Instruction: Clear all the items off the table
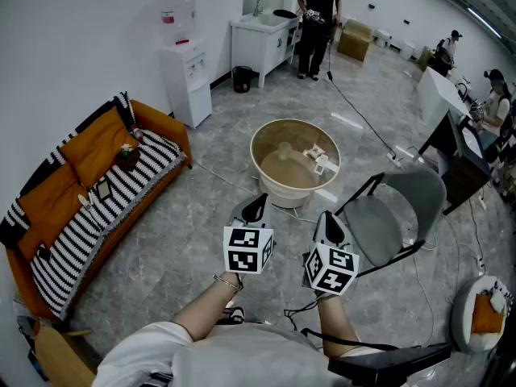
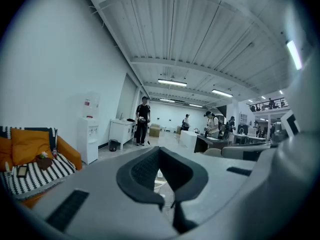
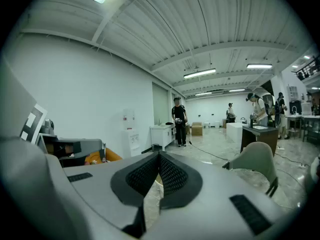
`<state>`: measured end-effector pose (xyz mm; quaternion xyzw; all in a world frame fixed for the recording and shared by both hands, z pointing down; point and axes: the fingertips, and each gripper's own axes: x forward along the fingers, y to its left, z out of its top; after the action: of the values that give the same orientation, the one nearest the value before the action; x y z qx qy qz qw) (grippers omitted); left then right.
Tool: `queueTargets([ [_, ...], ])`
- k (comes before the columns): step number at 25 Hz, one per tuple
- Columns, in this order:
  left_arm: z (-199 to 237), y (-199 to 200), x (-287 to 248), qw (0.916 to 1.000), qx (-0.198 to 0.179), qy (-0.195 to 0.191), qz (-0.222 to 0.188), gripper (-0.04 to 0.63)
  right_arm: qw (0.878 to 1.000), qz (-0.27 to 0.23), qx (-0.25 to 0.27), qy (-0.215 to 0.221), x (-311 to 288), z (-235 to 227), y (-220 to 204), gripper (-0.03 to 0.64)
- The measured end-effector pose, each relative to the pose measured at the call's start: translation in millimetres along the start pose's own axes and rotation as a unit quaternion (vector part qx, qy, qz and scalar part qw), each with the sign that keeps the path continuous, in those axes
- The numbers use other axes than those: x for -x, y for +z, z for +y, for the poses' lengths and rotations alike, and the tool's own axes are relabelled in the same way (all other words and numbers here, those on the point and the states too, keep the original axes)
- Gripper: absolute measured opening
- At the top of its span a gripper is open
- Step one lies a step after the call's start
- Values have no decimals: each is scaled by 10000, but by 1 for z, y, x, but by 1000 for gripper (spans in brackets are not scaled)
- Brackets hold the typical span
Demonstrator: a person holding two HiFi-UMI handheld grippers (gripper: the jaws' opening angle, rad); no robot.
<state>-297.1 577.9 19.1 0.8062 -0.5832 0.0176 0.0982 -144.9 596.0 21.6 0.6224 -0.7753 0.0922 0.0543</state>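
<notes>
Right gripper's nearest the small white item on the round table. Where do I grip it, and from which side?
Probably from above, jaws across its shorter width. The white item lies low near the right rim of the round table, and that raised rim would block a sideways approach. Its exact shape is too small to tell. The right gripper has shut jaws; open them first.

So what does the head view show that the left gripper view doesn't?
Only the head view: the round tub on the floor with small white items inside, and the wearer's arms. Only the left gripper view: the ceiling lights, and the left gripper close up, its jaws shut with nothing between them. Both: the sofa, the water dispenser and a person in black by the sink.
</notes>
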Motion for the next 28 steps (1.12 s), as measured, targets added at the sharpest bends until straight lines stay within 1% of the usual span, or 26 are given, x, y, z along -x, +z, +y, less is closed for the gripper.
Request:
queueTargets([
  [6,14,1,-5,10000,35,-21,5,2,10000,1,-13,-48,-9,6,1,23],
  [11,27,5,-19,9999,-39,-136,-3,2,9998,-81,-188,60,-27,15,5,23],
  [14,36,8,-28,9997,-116,-221,10,2,9998,-58,-152,-75,-38,16,7,23],
  [17,42,6,-36,9993,-197,-326,48,2,9995,-29,-236,-222,-44,14,4,23],
  [23,58,-18,-55,9985,-129,-385,367,2,9981,185,-435,-395,-57,1,-15,23],
  [28,63,-34,-84,9976,-62,-412,554,2,9967,302,-551,-506,-82,-18,-25,23],
])
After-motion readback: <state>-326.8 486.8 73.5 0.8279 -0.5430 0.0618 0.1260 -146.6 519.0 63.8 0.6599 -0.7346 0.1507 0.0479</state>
